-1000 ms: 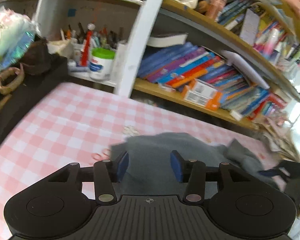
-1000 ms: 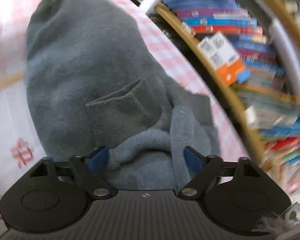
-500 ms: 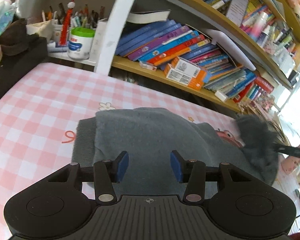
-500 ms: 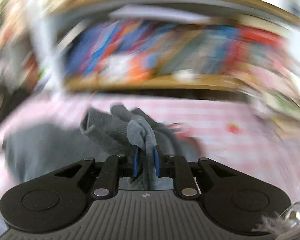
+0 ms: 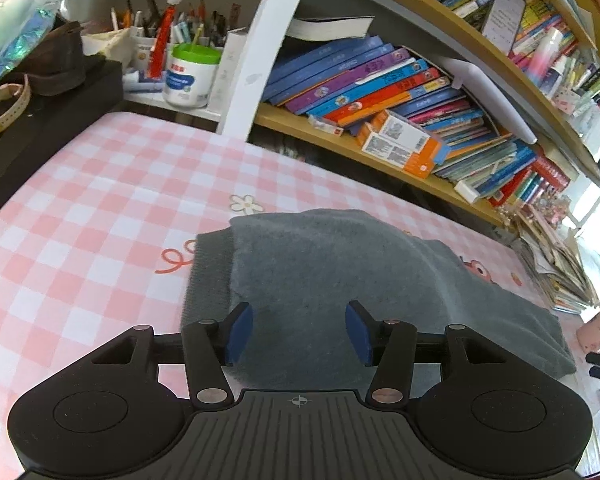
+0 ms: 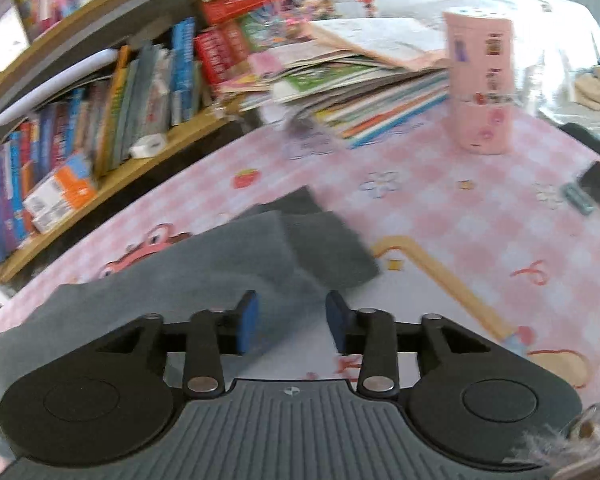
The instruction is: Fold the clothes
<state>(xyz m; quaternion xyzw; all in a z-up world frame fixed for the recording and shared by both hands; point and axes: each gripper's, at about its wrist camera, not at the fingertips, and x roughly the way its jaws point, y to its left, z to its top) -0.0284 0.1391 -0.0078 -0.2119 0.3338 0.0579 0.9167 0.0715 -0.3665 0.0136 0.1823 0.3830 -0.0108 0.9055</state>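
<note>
A grey knit sweater (image 5: pixel 340 276) lies on the pink checked tablecloth (image 5: pixel 80 208), with its ribbed hem at the left and a sleeve laid out to the right. My left gripper (image 5: pixel 298 332) is open and empty, just above the sweater's near edge. In the right wrist view the sweater (image 6: pixel 228 256) lies flat with its ribbed cuff (image 6: pixel 332 240) stretched out to the right. My right gripper (image 6: pixel 292 326) is open and empty, right at the near edge of the sleeve.
A bookshelf (image 5: pixel 400 120) full of books runs along the table's far side. A pen-holder tub (image 5: pixel 190 76) and dark bags (image 5: pixel 52 80) stand at the far left. A pink cup (image 6: pixel 482 84) and a pile of magazines (image 6: pixel 356 80) stand at the right end.
My right gripper was shut on the grey sleeve and carried it to the right. It has let go and the sleeve lies flat. My left gripper has stayed open and has drawn back a little.
</note>
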